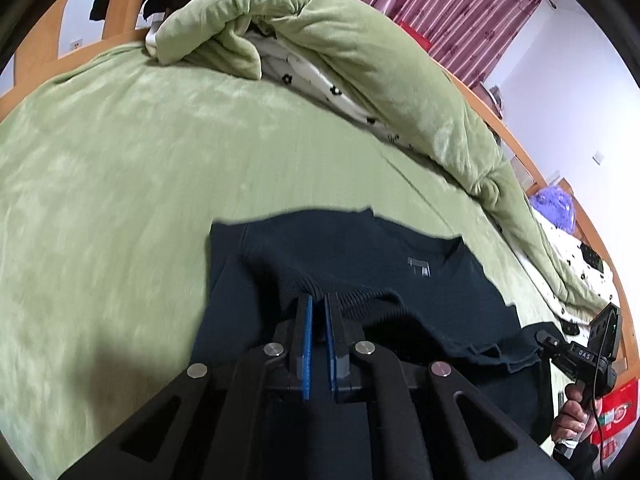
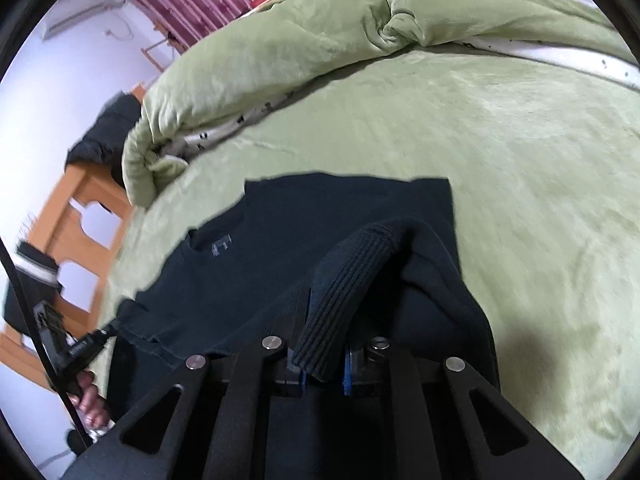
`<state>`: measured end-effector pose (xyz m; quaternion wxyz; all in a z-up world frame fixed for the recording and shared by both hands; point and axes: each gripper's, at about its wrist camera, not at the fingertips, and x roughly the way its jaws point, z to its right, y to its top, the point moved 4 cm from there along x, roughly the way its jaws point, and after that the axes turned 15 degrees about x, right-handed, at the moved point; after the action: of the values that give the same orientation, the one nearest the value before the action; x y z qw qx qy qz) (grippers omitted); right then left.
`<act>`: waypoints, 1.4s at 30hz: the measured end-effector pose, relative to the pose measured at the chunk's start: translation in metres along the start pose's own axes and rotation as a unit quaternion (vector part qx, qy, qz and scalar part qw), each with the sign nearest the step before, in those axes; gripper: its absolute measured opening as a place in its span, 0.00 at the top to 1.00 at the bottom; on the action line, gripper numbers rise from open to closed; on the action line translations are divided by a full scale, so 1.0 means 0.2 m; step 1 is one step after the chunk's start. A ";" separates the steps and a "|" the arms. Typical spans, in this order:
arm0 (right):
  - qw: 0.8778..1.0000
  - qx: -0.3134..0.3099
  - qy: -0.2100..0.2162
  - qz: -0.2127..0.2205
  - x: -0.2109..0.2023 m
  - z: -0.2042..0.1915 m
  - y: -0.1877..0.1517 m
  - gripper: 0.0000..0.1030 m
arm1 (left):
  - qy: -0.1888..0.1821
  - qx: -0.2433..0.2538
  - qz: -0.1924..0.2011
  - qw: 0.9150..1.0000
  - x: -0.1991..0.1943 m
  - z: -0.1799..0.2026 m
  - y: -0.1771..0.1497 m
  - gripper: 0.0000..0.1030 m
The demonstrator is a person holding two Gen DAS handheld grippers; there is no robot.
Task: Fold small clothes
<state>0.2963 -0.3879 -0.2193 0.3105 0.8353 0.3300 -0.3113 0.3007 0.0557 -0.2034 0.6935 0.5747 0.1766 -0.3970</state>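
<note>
Left gripper (image 1: 318,300): blue-padded fingers close together, only a narrow gap between them, tips sunk into a raised ribbed fold of the dark sweater (image 1: 340,280); whether cloth is actually pinched between the pads I cannot tell.
Right gripper (image 2: 326,344): clamped on a ribbed band of the sweater (image 2: 280,248), which stands up between its fingers and folds over them.
Sweater position: spread on the green bed cover (image 1: 140,184), directly ahead of both grippers, its near part lifted and bunched, its far part lying flat.
Sweater mark: small grey logo (image 1: 419,267) on the flat part.
Quilt (image 1: 360,52): green, heaped along the far side of the bed, well apart from the sweater, white flower-printed lining showing.
Background: wooden bed frame (image 2: 76,216), pink striped curtain (image 1: 460,4).
Motion blur: bed cover smeared in both views.
</note>
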 end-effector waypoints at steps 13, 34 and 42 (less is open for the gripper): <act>1.000 0.004 0.014 -0.018 0.19 -0.04 0.13 0.64 | 0.031 0.003 0.019 0.999 0.08 0.00 0.16 0.29; 0.988 -0.102 -0.110 0.040 0.17 0.03 0.22 0.49 | 0.087 0.025 -0.049 0.995 0.30 -0.11 0.11 0.44; 0.979 -0.127 -0.158 0.037 0.34 0.01 0.25 0.89 | 0.116 0.010 -0.020 0.993 0.28 -0.20 0.12 0.91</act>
<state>0.3731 -0.3951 -0.2549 0.4733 0.7414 0.2824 -0.3830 0.3618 0.0739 -0.2380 0.6541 0.6204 0.2636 -0.3432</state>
